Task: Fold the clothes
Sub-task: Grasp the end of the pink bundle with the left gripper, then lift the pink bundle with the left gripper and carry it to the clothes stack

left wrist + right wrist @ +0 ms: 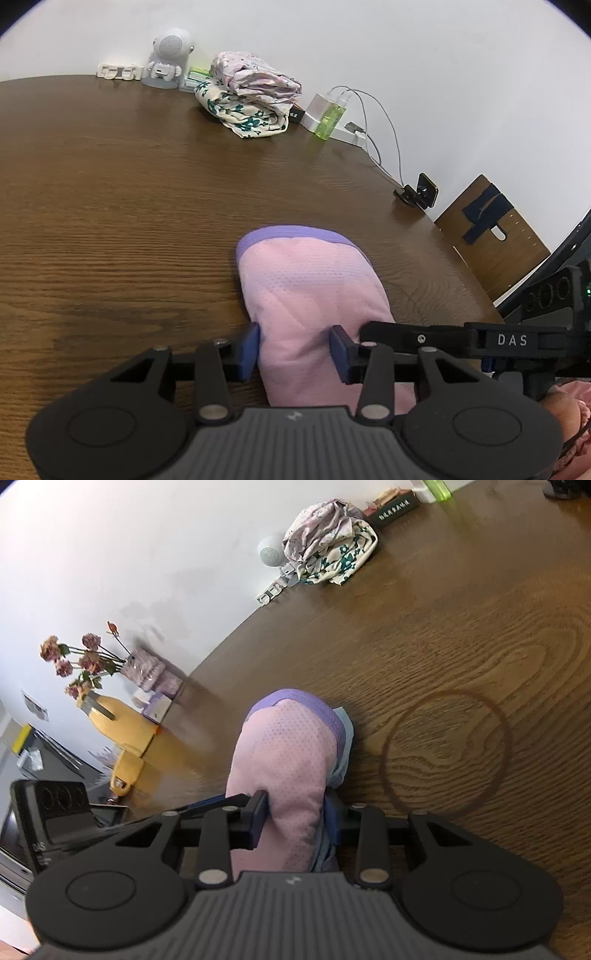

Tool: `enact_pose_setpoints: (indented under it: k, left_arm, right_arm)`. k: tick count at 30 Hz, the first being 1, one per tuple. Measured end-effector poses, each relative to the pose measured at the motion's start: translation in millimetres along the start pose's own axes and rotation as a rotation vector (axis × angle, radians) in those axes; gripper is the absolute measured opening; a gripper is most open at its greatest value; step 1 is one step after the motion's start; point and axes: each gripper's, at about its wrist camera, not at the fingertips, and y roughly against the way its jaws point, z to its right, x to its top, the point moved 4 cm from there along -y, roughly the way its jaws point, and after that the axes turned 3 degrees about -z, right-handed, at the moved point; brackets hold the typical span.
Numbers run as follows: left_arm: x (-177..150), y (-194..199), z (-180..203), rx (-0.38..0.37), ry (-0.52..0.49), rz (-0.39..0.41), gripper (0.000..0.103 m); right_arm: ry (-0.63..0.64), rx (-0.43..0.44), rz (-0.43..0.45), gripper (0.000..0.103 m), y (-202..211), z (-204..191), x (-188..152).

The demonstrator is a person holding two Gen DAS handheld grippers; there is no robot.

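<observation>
A pink mesh garment with a purple band [306, 291] lies bunched on the brown wooden table [129, 206]. My left gripper [294, 350] has its blue pads on either side of the garment's near end and is shut on it. The right gripper's black body [480, 339] shows at the right of the left wrist view. In the right wrist view the same pink garment [284, 760] runs up from my right gripper [295, 819], which is shut on it. A light blue layer [341, 753] shows under the pink cloth.
A pile of floral clothes [251, 96] sits at the table's back by the wall, with a white robot figure [166, 59], a green bottle [330, 118], a charger with cables and a phone stand [421, 192]. A vase of dried flowers [140, 668] and a yellow object [122, 731] stand at the left.
</observation>
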Motion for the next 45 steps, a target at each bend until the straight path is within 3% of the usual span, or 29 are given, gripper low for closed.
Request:
enact_pose_setpoints:
  k: [5, 8, 17, 36, 45]
  left_arm:
    - [1, -1, -4, -0.024, 0.016, -0.002, 0.040]
    - [-1, -1, -6, -0.015, 0.039, 0.014, 0.028]
    - [0, 6, -11, -0.062, 0.116, 0.084, 0.015]
    - [29, 41, 16, -0.098, 0.059, 0.202, 0.014]
    - [71, 47, 43, -0.127, 0.002, 0.254, 0.014]
  right_arm:
    - [-0.023, 0.034, -0.007, 0.033, -3, 3, -1]
    - [-0.037, 0.043, -0.015, 0.019, -8, 5, -2]
    - [-0.078, 0.132, -0.008, 0.015, -9, 6, -1]
    - [0.003, 0.175, 0.104, 0.015, 15, -19, 21]
    - [0.052, 0.175, 0.184, 0.015, 40, -31, 57]
